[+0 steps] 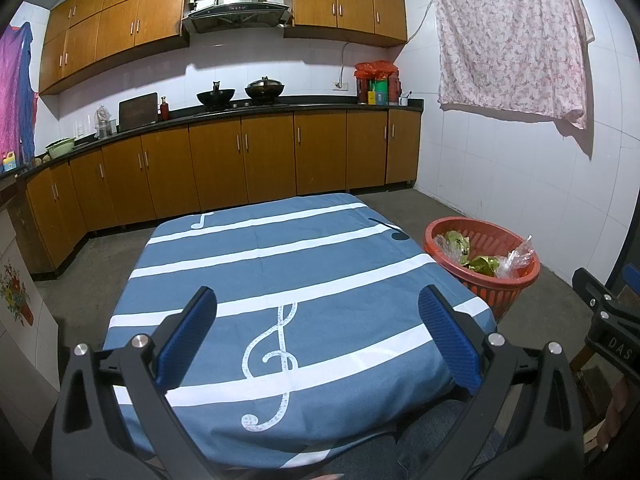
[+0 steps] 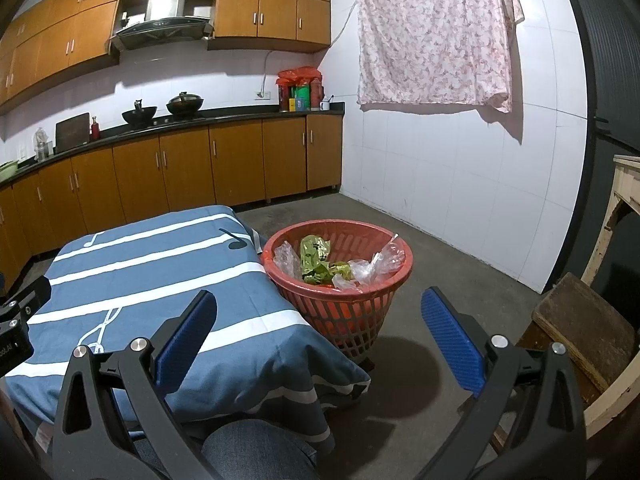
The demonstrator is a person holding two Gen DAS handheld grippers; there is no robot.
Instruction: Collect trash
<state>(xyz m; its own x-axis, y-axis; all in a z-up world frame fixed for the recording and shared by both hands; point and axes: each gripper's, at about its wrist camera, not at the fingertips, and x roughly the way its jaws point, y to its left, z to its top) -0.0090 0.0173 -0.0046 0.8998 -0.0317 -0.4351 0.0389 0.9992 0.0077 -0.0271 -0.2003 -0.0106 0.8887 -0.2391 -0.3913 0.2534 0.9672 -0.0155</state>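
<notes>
A red plastic basket [image 2: 348,312] stands on the floor by the table's right corner; in the left wrist view the basket [image 1: 480,280] is at the right. Inside lie green wrappers [image 2: 316,256] and crumpled clear plastic [image 2: 376,266]. My left gripper [image 1: 316,300] hovers open over the blue cloth-covered table [image 1: 304,264], holding nothing. Over the table's near right corner, short of the basket, my right gripper [image 2: 318,300] is held open, its blue pads bare. I see no loose trash on the cloth.
Wooden kitchen cabinets [image 1: 240,160] with a counter and woks run along the far wall. A floral cloth [image 2: 436,32] hangs on the white tiled wall. A wooden stool [image 2: 580,328] sits at the right. A person's denim knee [image 2: 260,448] is at the bottom.
</notes>
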